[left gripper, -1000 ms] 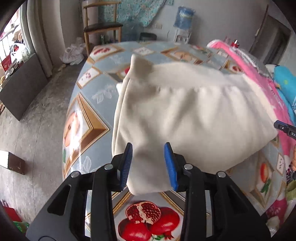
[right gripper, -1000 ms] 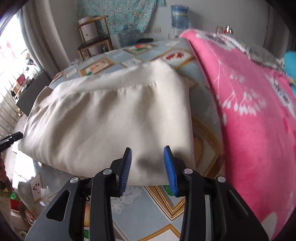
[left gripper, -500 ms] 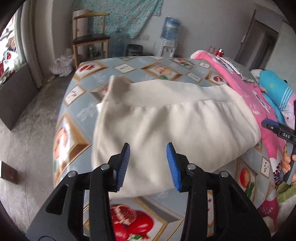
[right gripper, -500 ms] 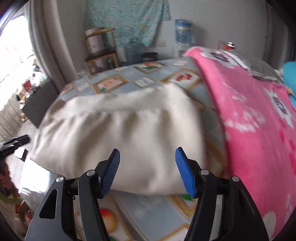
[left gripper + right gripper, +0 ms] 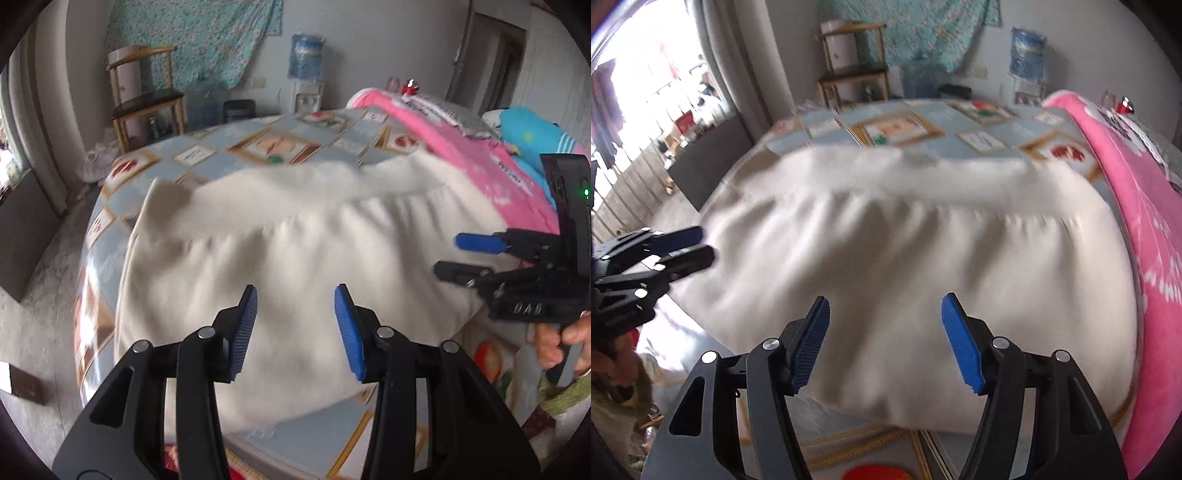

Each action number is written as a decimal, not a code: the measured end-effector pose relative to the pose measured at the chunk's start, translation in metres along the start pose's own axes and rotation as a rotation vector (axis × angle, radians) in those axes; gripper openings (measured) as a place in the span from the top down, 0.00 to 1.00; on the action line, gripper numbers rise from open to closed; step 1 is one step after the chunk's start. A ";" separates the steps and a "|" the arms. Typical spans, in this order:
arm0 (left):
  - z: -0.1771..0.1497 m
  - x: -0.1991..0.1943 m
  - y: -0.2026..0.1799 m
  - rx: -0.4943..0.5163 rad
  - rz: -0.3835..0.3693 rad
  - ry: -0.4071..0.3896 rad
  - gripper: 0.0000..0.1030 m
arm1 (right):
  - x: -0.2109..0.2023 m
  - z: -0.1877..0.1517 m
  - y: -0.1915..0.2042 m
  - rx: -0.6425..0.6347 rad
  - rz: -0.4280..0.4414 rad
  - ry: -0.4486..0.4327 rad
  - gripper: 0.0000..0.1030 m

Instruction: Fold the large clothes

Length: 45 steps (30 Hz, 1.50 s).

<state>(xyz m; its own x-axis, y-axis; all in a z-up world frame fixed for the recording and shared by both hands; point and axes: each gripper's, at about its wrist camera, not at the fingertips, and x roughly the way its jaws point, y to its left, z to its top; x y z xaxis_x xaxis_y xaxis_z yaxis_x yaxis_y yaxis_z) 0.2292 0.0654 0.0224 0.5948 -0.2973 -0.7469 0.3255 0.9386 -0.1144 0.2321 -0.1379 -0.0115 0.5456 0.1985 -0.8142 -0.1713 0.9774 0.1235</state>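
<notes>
From the left wrist, the left gripper [image 5: 295, 325] hovers with jaws parted and empty, having just been opening, above the near edge of the cream garment [image 5: 295, 266], which lies folded on the tabletop [image 5: 229, 147] ahead of it, long axis running left to right. The cloth looks soft, thick and matte, with a gathered seam across its far part; the tabletop cover is glossy, printed with framed fruit. From the right wrist, the right gripper [image 5: 884, 336] likewise stands wide and empty, its jaws having just been opening, over the garment's near edge beside a fluffy pink blanket [image 5: 1145, 221]. Neither gripper looks clearly nearer.
</notes>
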 end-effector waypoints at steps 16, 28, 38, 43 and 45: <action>0.060 0.072 0.021 -0.117 0.052 0.032 0.59 | 0.034 0.079 -0.061 0.059 -0.113 -0.060 0.39; 0.050 0.046 0.094 -0.345 0.039 0.058 0.58 | 0.017 0.061 -0.134 0.296 -0.064 -0.017 0.38; -0.001 0.011 0.111 -0.374 0.102 0.082 0.50 | -0.020 0.004 -0.146 0.326 -0.138 0.011 0.40; -0.015 -0.035 0.066 -0.232 0.075 0.016 0.48 | -0.060 -0.017 -0.102 0.192 -0.144 -0.043 0.36; -0.028 -0.026 0.048 -0.195 0.067 0.061 0.44 | -0.048 -0.033 -0.088 0.153 -0.181 0.005 0.36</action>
<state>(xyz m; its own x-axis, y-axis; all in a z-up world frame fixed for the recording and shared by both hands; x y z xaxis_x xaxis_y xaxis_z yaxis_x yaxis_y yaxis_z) 0.2089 0.1233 0.0174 0.5631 -0.2279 -0.7943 0.1349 0.9737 -0.1838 0.1939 -0.2353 -0.0022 0.5518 0.0188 -0.8338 0.0554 0.9967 0.0592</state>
